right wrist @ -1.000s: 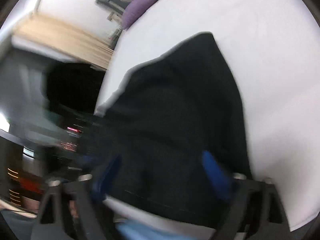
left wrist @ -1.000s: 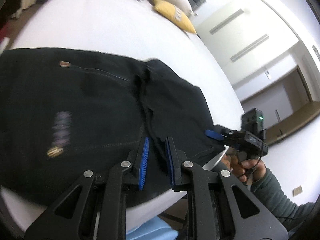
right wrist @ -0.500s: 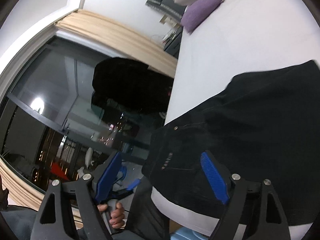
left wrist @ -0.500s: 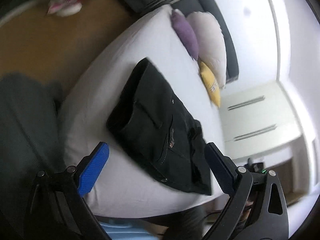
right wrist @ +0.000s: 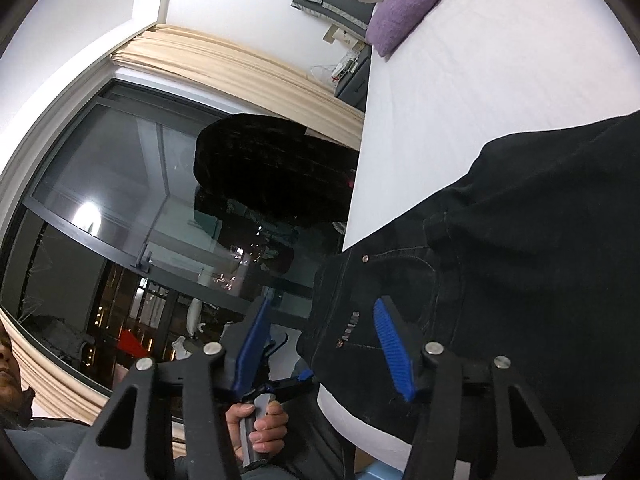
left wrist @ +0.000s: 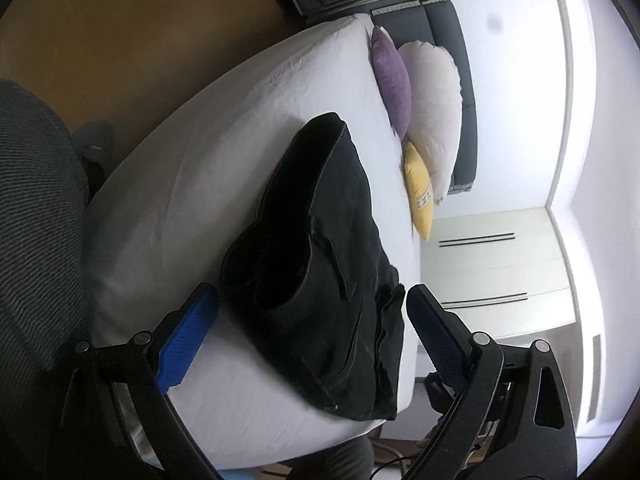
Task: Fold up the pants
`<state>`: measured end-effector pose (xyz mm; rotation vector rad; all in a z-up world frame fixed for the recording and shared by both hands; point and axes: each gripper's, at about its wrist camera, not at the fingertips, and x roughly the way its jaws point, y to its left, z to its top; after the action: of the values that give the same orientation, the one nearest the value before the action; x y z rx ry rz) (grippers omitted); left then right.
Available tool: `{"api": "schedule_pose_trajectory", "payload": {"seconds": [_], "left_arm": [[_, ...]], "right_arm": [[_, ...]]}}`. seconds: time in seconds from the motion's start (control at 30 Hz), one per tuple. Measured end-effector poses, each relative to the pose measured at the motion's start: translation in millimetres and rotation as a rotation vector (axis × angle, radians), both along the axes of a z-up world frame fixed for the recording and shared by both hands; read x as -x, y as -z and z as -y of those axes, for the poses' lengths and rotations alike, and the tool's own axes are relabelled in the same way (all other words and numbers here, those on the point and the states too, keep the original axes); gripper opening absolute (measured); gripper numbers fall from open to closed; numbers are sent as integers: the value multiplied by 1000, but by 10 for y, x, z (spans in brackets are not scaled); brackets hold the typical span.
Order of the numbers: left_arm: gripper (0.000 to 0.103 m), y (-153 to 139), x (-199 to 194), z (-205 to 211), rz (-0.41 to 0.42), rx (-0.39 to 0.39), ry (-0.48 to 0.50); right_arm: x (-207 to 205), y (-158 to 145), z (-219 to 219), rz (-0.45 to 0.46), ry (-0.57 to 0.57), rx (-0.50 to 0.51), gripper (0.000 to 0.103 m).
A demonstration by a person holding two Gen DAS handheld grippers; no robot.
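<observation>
The black pants [left wrist: 320, 264] lie folded into a long bundle on the white bed [left wrist: 192, 184], long axis running from the bed's near edge up toward the purple pillow [left wrist: 392, 80], white pillow [left wrist: 434, 112] and yellow pillow [left wrist: 418, 196] stacked at the head end; the narrow end points at those pillows, the wider end with its layered hems hangs right at the near edge of the bed. Plenty of bare sheet on the side of the pants toward the brown floor [left wrist: 120, 40], and more between pants and pillows; on the other side the fabric runs close to the bed's edge. The left gripper [left wrist: 312, 332] hovers off the near edge with its blue pads spread wide, jaws just opened and eased in slightly, the wide end of the pants framed between them but untouched. From the right wrist view, the right gripper [right wrist: 320, 344] has its jaws apart and has just been closing; the corner of the pants with the small logo sits between the pads, no pad seen pressing it, and the left hand [right wrist: 260, 424] grips its handle below the bed edge
</observation>
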<state>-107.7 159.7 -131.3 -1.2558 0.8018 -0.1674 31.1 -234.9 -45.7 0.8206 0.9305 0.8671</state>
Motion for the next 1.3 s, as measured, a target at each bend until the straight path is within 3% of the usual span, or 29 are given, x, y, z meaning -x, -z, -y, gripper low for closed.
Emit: {"api": "schedule_pose_trajectory", "payload": {"seconds": [0.1,0.17,0.27,0.43,0.47,0.5,0.57,0.73,0.9,1.03,1.13,1.2,1.23,1.27,1.3], "left_arm": [[71,65,-22,-33,-3,37,-15],[52,99,-28,-71,-16,42,-9],[35,192,-41,-93,-34,50,-8],[26,239,-27,-136,-43,63,-11],[22,222,-21,-140,-42,55,-6],[21,202,-27,-141,-42,47,-4],[15,50,44,-166,-38,26,-2],[12,-179,22,-120,1,-47,15],[11,-639,-67,18,77,-151,55],[11,-1012,-252,226,132,-220,95],[11,-1322,-415,526,184,-315,158],[11,-1492,-513,748,215,-372,201],[11,-1590,-583,908,236,-410,232],[11,-1662,-638,1063,255,-445,261],[11,-1712,-685,1217,270,-478,290]], "right_arm": [[-140,31,-39,-13,-29,27,58],[-243,55,-54,-24,-39,48,58],[-387,151,-46,-56,-43,104,58],[-557,475,-29,-203,-15,315,58],[-575,625,-47,-263,-6,422,49],[-566,688,-48,-274,2,446,44],[-536,712,-10,-275,30,409,41],[-457,723,-36,-251,40,413,41],[-435,725,-47,-257,54,417,40],[-397,731,-53,-238,74,428,33],[-391,703,-34,-231,77,420,31],[-398,562,-30,-266,97,433,38],[-395,432,-20,-267,108,425,56],[-386,290,-13,-238,110,400,66],[-376,125,-17,-199,97,382,68]]}}
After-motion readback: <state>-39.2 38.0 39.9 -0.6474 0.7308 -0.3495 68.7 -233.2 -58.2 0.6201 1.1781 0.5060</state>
